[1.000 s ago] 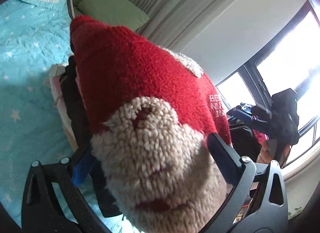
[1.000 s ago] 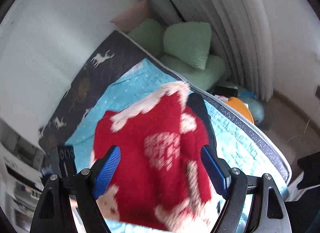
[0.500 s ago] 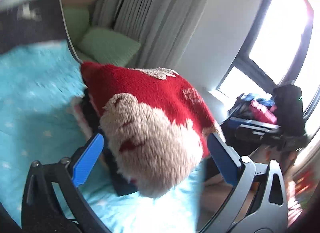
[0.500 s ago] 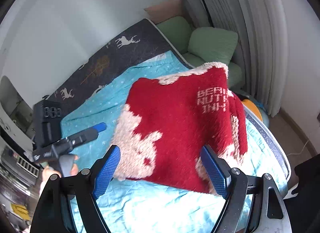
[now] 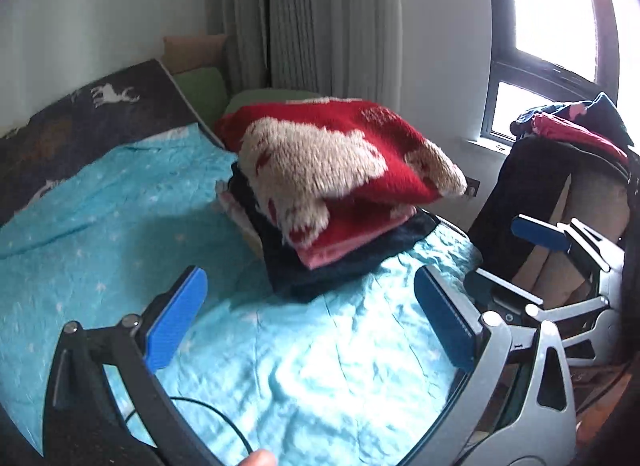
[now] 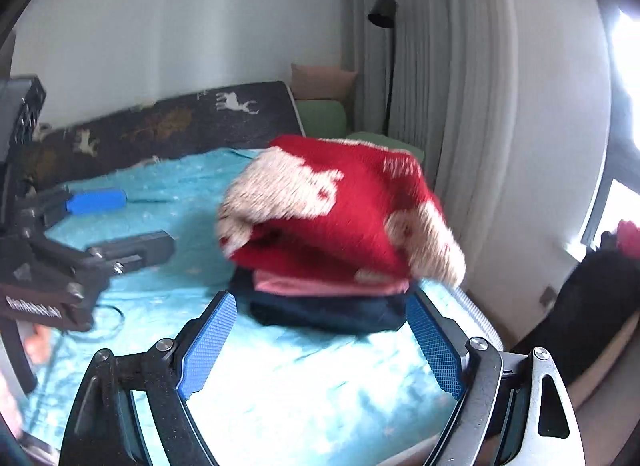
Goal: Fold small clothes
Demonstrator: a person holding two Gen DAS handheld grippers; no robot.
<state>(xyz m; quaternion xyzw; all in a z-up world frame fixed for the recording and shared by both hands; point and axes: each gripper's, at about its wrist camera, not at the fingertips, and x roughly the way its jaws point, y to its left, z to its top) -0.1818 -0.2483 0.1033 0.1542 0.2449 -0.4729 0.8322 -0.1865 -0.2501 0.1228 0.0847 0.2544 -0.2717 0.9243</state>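
Sweater: we see the folded red sweater (image 5: 340,157) topping the stack (image 6: 320,306) at the bed's far right, off the open quilt.
Texture: fuzzy knit, cream patches, soft rounded bundle.
Stack: pink and navy layers beneath.
Left gripper (image 5: 316,326): fingers wide, empty.
Right gripper (image 6: 320,346): fingers wide, empty.
Quilt (image 5: 120,205): turquoise, wrinkled.

Fuzzy knit red sweater (image 5: 344,153) lies on crinkled quilted cotton bedspread (image 5: 120,201); tongs' pads (image 6: 208,350) textured rubber.
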